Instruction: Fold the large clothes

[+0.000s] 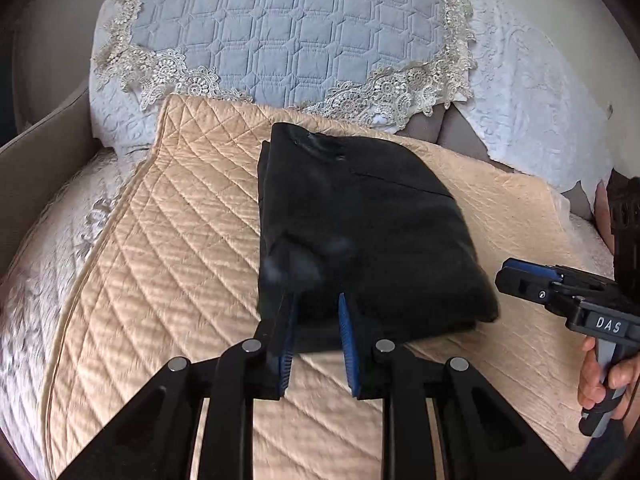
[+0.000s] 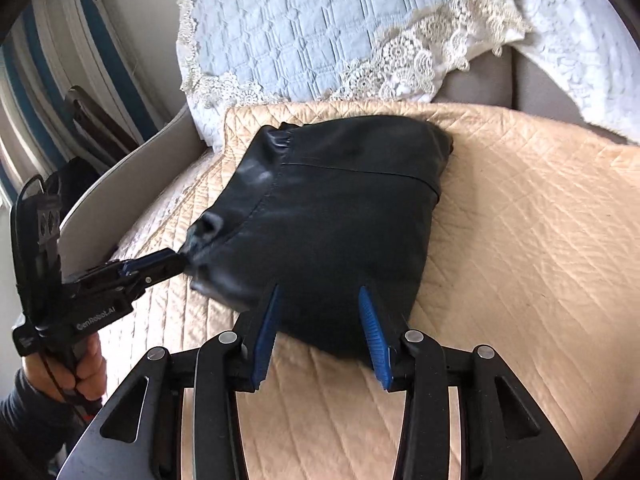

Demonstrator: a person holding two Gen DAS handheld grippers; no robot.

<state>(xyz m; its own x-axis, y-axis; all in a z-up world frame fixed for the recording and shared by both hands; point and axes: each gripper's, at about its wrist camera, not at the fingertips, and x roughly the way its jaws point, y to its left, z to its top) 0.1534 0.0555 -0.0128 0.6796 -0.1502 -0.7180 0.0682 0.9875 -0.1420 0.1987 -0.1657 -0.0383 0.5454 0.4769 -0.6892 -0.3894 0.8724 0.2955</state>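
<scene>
Black garment [image 1: 360,224] folded into a thick square on the beige quilt [image 1: 168,248], bare quilt all round. Left gripper [image 2: 180,260] jaws pinch its corner; right gripper [image 2: 320,300] jaws spread, empty.

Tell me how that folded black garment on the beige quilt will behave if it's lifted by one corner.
The black garment looks floppy: its corner bunches where the left gripper meets it, so it would probably sag and unfold. Its faint sheen suggests slippery cloth. Stacked in layers on the beige quilt, it likely has some heft.

Bare beige quilt [image 2: 520,240] lies open right of the black garment [image 2: 332,216]; pillows [image 2: 304,32] block behind.
</scene>
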